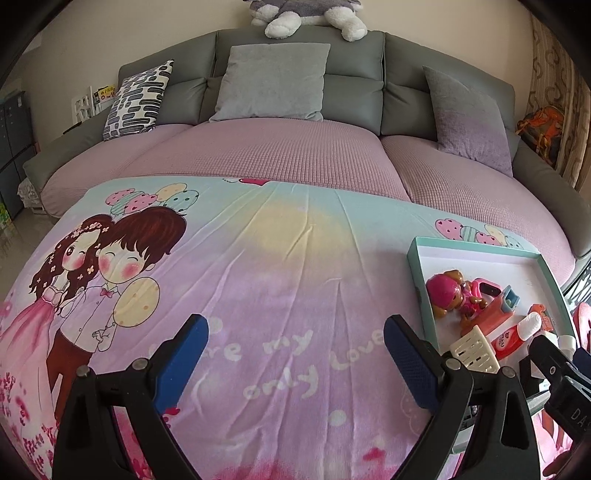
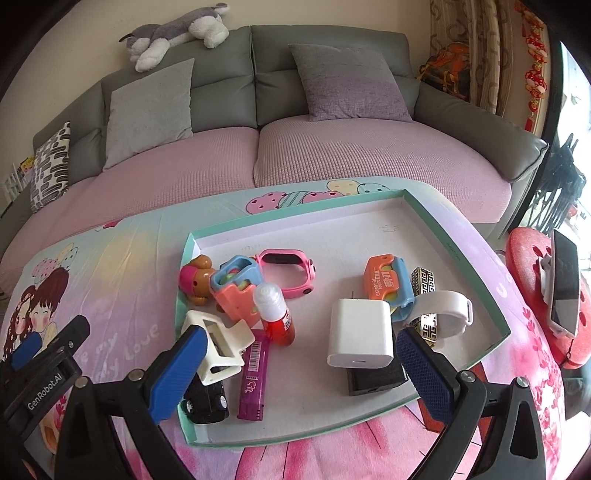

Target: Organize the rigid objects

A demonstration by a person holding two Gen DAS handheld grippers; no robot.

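Blue pads sit on both tongs; the right gripper (image 2: pixel 299 354) is spread wide over the near part of the tray (image 2: pixel 458 236) and pinches nothing; the left gripper (image 1: pixel 295 347) is spread wide too, out beside the tray over bare blanket (image 1: pixel 288 258), holding nothing.

Between the right tongs, inside the tray, stands the white charger (image 2: pixel 360 334); it looks hard, smooth and light, so it may slip; its two flat sides seem the best place to squeeze. Just beside it in the tray are a glue bottle (image 2: pixel 275 314), a white clip (image 2: pixel 221 343), a purple box (image 2: pixel 253 373), a black toy car (image 2: pixel 207 400), a pink watch (image 2: pixel 288 273) and a small doll (image 2: pixel 195 278); all look stiff and light.

Under the tray the cartoon blanket is soft and wrinkly; behind the tray is a grey sofa (image 2: pixel 325 48) with cushions and a plush dog (image 2: pixel 177 31) on top.
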